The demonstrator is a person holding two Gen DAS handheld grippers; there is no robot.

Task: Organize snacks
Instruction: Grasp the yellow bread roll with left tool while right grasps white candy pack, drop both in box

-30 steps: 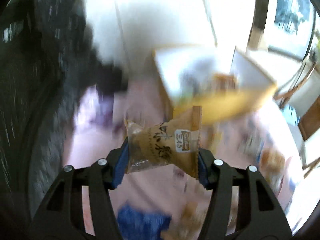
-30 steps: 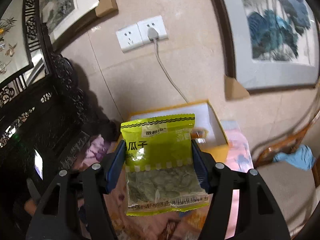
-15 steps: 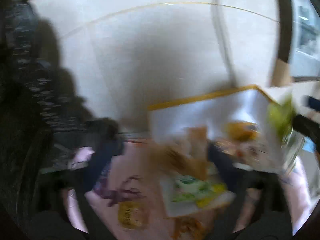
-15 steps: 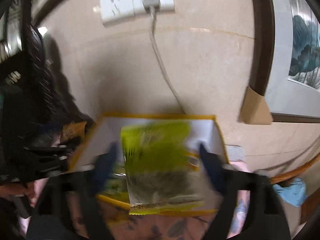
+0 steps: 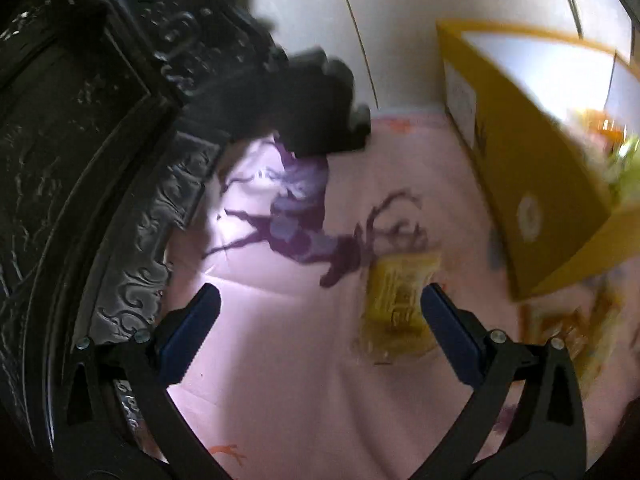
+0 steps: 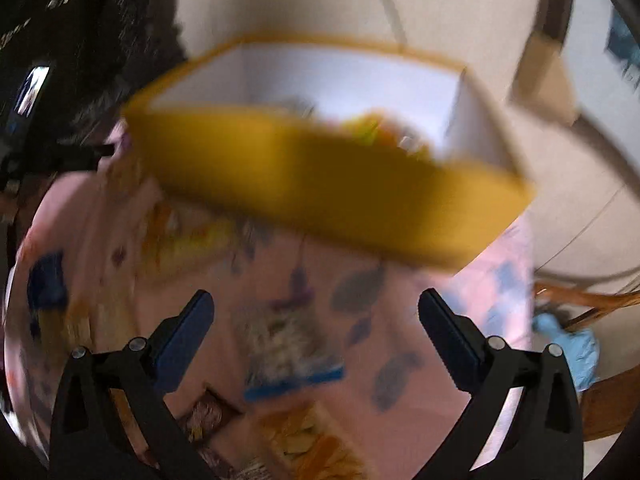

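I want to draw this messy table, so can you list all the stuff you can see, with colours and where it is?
box: one, yellow outside, white inside, at the back of the table, snacks in it
snack packets: several, blurred; a yellow packet left of the box, a blue-edged packet in front of it
tablecloth: one, pink with purple flowers
carved furniture: dark, on the left
left claw: open, empty
right claw: open, empty

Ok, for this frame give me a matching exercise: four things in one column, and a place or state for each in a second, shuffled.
1. left gripper
2. yellow box
3. yellow snack packet
4. blue cloth

A. lying flat on the pink tablecloth
B. on the wooden chair, far right
C. open, nothing held
D. snacks inside, white lining

Pairs: 1-C, 2-D, 3-A, 4-B
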